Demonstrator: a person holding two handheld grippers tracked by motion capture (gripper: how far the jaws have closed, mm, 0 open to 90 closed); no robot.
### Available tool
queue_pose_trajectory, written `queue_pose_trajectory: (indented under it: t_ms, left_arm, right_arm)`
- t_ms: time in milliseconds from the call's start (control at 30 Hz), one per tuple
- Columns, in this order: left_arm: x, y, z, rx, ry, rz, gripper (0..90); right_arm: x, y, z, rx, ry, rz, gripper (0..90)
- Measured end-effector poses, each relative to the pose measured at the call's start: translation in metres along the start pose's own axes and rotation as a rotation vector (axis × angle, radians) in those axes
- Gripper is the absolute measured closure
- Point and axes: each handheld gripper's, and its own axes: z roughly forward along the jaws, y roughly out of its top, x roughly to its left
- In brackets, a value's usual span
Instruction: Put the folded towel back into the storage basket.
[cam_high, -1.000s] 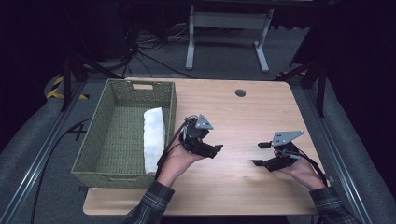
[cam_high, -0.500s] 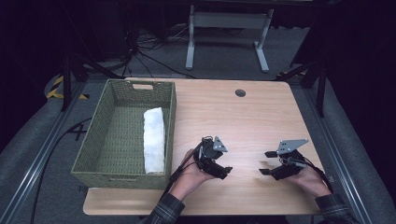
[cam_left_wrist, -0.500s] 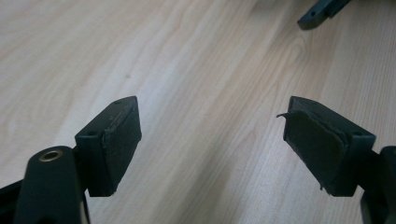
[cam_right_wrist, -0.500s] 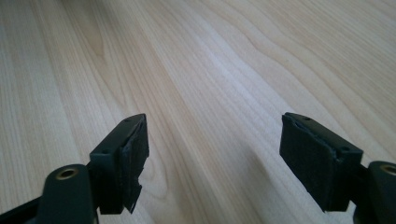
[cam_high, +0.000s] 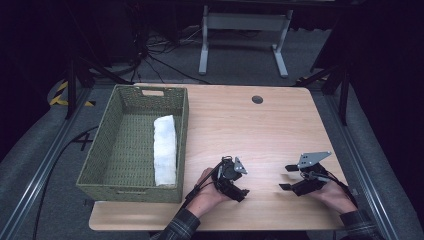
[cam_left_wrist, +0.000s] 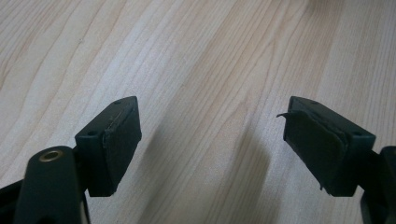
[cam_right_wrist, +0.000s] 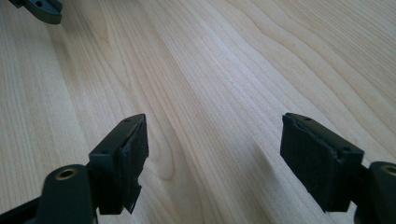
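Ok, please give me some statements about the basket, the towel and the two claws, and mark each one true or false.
1. The white towel lies inside the green basket. True.
2. The left claw holds the towel. False: its jaws are open with nothing between them, over the bare table.
3. The right claw is open and empty. True.
4. The basket stands at the right side of the table. False: it stands at the left side.
5. The towel lies along the basket's right wall. True.
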Motion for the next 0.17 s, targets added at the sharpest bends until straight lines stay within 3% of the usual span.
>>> queue_pose_trajectory:
  t_ms: [167]
  left_arm:
    - [0.0017, 0.0025, -0.0016, -0.004, -0.004, -0.003, 19.8]
  right_arm:
    - [0.0003, -0.0014, -0.0001, -0.002, 0.005, -0.004, 23.8]
